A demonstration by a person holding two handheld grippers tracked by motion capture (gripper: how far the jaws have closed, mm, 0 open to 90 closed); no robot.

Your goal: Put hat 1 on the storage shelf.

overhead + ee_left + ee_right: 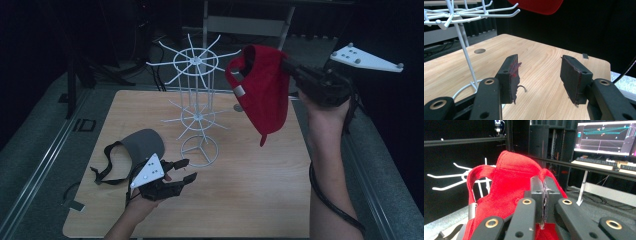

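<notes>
This is a lab set up for recording handling work, not a home or shop. A plain wooden bench (240,200) stands on grey matting inside a metal frame, with black curtains all around. In the right gripper view, a monitor (605,137) shows graph traces above a keyboard (596,161) on a side desk, beside dark equipment racks (544,142). A small camera (497,125) is clamped high on a rail. Grey marker plates (367,58) ride on the hand-held tongs, and cables trail from them.

Red cap's (536,5) crown beyond the top edge.
</notes>
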